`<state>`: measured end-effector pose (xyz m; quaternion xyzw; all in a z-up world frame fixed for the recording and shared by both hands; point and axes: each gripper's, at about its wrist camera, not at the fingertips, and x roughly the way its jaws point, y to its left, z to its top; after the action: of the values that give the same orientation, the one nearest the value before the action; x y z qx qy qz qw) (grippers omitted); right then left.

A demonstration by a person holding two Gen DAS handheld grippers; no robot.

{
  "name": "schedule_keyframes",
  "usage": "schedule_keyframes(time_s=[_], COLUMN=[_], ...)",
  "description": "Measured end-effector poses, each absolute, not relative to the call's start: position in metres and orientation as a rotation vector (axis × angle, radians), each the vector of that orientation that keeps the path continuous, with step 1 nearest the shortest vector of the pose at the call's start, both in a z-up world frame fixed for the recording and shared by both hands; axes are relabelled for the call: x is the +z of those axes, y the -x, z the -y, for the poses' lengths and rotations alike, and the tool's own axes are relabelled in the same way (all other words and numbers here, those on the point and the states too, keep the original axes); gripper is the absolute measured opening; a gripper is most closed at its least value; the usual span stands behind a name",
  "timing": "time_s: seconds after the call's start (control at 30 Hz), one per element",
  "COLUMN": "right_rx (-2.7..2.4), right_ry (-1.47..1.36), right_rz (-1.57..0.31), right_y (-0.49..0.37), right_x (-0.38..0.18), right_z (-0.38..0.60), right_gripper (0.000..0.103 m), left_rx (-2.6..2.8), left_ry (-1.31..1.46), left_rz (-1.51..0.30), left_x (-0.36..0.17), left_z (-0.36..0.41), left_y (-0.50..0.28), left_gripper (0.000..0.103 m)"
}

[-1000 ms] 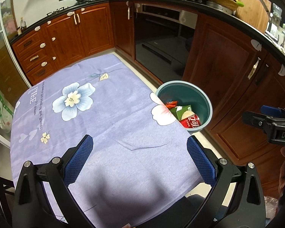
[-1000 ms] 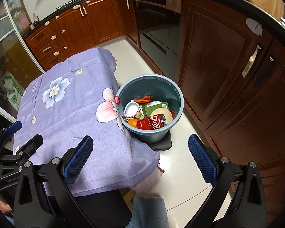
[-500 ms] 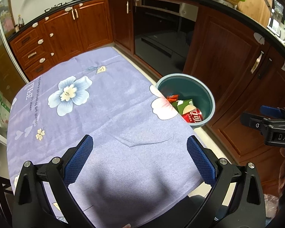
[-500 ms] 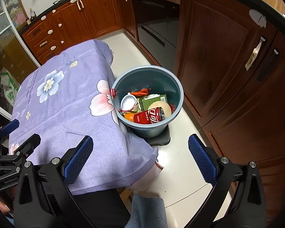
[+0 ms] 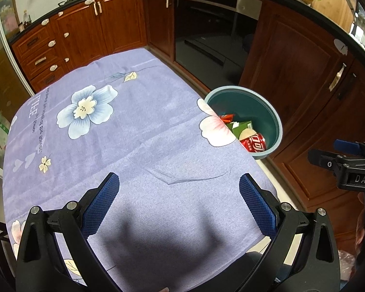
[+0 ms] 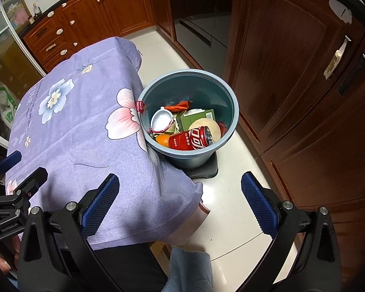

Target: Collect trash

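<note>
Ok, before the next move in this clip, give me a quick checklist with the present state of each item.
1. Left gripper empty, jaws apart: ok.
2. Right gripper empty, jaws apart: ok.
3. Bin upright beside the table, on the floor: ok.
4. Trash inside the bin, including the red can, green box and white cup: ok.
5. Purple tablecloth free of trash in the part both views show: ok.
6. Small red item at the bin rim against the cloth, inside or hanging outside: cannot tell.
</note>
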<state>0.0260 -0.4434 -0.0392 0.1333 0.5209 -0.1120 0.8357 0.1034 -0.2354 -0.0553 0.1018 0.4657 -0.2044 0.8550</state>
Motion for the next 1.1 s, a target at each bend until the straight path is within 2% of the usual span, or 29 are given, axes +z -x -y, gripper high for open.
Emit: schedule_keyframes(time_s=[1.1], right_rx=[-0.252], right_ry=[-0.293], right_rz=[-1.134], right_y=[-0.037], right_x=[-0.055], right_z=[0.449], right_gripper=[0.096], left_rx=[-0.457], left_ry=[-0.237], left_rz=[-1.001], left_x=[-0.070], left_z=[0.241], left_y=[-0.105], left_gripper=[0.099])
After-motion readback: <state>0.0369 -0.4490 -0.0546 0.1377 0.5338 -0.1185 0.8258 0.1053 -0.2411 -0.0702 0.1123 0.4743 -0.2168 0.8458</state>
